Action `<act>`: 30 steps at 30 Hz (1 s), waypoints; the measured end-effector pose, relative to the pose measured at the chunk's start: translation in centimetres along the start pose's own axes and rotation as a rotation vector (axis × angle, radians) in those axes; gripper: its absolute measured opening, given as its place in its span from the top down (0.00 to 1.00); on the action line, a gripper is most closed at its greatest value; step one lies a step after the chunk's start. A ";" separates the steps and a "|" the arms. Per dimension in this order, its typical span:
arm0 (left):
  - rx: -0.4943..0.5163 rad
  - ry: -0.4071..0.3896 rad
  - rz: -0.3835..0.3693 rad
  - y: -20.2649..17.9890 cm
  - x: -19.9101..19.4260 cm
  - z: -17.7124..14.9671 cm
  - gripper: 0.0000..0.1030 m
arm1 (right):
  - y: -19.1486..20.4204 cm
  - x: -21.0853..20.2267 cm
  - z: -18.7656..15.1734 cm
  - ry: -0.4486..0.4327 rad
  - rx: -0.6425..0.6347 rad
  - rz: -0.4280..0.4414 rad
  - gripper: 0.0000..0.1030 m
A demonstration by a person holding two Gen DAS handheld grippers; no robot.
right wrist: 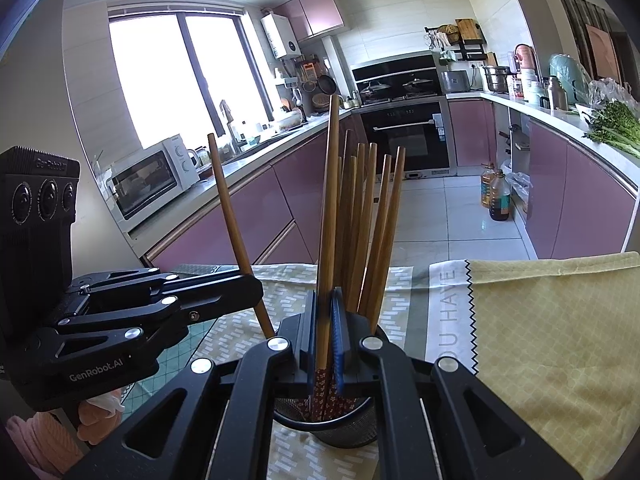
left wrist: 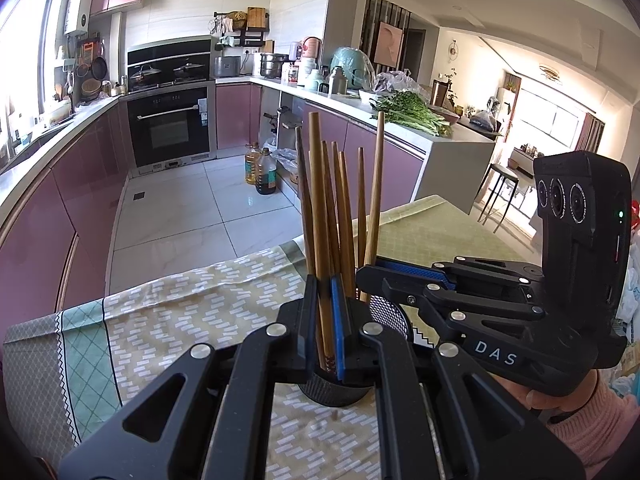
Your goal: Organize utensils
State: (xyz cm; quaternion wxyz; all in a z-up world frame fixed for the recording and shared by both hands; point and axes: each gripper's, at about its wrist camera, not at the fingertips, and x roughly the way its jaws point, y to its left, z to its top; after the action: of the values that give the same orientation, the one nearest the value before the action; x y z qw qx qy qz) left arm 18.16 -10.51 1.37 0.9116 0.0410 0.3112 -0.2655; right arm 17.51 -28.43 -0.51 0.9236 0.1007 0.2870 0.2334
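Both tongs clamp one chopstick each over mesh cup (left wrist: 336,388) on tablecloth (left wrist: 168,312). Left gripper (left wrist: 326,320): jaws narrow on chopstick (left wrist: 318,216), patterned end already inside cup. Right gripper (right wrist: 325,340): jaws narrow on its chopstick (right wrist: 329,200), patterned end at cup rim. Other chopsticks (right wrist: 372,220) stand upright in cup. You lower each straight down, keep shaft vertical, avoid knocking neighbours. Loosen jaws only once tip feels bottomed. One side first, likely safer; cup could tip.

– Chopsticks (left wrist: 344,216)?
– Brown wooden ones, standing on end and fanned out in the holder (right wrist: 344,432).
– And the holder?
– Black mesh cup, upright on the patterned cloth.
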 end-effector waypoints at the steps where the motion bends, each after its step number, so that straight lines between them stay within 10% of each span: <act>1: -0.003 0.004 -0.002 0.1 0.1 0.0 0.92 | -0.1 0.1 0.0 0.001 0.002 0.000 0.94; 19: -0.030 0.042 -0.034 1.0 2.1 -1.1 0.90 | -0.5 0.4 -0.2 0.015 0.022 0.005 0.92; 30: -0.088 -0.128 0.158 3.1 -3.1 -4.4 0.23 | 1.7 -2.3 -1.6 -0.054 -0.063 -0.037 0.41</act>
State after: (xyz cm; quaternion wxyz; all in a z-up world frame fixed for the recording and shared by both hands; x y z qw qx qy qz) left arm 15.26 -5.40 -0.64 0.9486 0.0083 0.2596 -0.1807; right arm 14.29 -28.01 -0.22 0.9378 0.0725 0.2564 0.2224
